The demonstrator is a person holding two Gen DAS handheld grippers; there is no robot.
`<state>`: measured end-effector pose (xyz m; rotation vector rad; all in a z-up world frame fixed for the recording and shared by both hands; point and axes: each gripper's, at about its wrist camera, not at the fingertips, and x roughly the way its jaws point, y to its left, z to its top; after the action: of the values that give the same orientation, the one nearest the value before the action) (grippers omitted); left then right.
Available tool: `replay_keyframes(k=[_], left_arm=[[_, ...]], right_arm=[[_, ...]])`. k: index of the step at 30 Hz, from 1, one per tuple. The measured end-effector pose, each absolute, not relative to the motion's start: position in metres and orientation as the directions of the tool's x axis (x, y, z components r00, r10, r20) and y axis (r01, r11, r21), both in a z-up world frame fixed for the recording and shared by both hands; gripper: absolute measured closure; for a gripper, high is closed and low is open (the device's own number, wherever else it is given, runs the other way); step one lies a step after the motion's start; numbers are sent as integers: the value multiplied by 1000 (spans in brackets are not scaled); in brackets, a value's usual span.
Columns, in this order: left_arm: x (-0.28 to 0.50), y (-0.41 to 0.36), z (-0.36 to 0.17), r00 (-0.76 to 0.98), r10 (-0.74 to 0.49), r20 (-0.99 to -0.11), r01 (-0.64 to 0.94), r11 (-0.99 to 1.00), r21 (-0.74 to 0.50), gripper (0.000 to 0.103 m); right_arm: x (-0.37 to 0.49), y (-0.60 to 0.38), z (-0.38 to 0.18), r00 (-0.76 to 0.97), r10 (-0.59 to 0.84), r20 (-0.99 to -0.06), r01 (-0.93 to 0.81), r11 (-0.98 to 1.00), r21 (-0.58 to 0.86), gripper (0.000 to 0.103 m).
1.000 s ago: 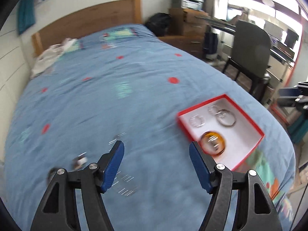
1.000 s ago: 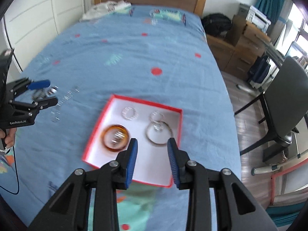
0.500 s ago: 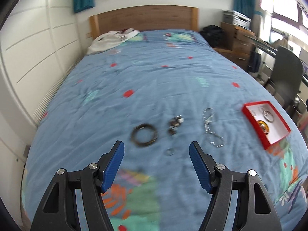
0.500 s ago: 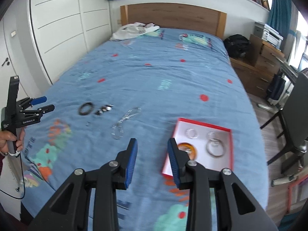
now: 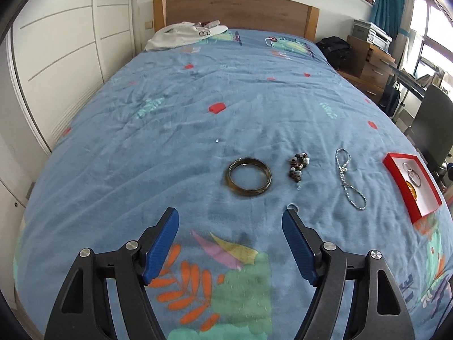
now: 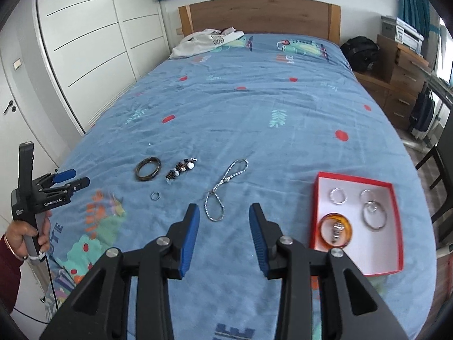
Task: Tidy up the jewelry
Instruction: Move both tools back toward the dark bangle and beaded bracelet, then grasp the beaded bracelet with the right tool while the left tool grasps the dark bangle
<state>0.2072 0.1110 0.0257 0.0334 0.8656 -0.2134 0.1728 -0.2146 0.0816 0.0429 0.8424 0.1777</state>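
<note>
While four pieces of jewelry lie in a row on the blue bed cover (image 5: pixel 170 147), the red box (image 6: pixel 354 181) sits far to the right with rings and an orange bangle (image 6: pixel 336 230) already inside.

From left to right on the bed are a dark bangle (image 5: pixel 248 180), a beaded bracelet (image 5: pixel 297 170), a tiny ring (image 5: pixel 292 206) and a silver chain (image 5: pixel 348 182).

The left tool (image 5: pixel 230 228) has just been opening; it is spread wide and holds nothing. The right tool (image 6: pixel 223 223) has opened a little too, partly spread and empty, just near the chain.

The tiny ring is thin and flat, so the pads could slip off it or pinch the soft cover instead. The loose chain could slide out and fall. The beads could catch on the cloth.
</note>
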Motion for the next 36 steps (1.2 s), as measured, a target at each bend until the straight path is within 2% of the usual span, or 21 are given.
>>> replay_keyframes(k=[16, 33, 36], left_arm=[[281, 74, -39, 557, -239, -795, 325, 944, -56, 19], [330, 58, -81, 510, -242, -826, 350, 935, -58, 17], [336, 58, -83, 512, -242, -824, 354, 934, -54, 16]], right_arm=[[266, -157, 3, 565, 269, -780, -159, 963, 216, 68], [356, -109, -64, 457, 396, -797, -159, 917, 365, 67], [368, -106, -76, 435, 410, -802, -141, 910, 389, 63]])
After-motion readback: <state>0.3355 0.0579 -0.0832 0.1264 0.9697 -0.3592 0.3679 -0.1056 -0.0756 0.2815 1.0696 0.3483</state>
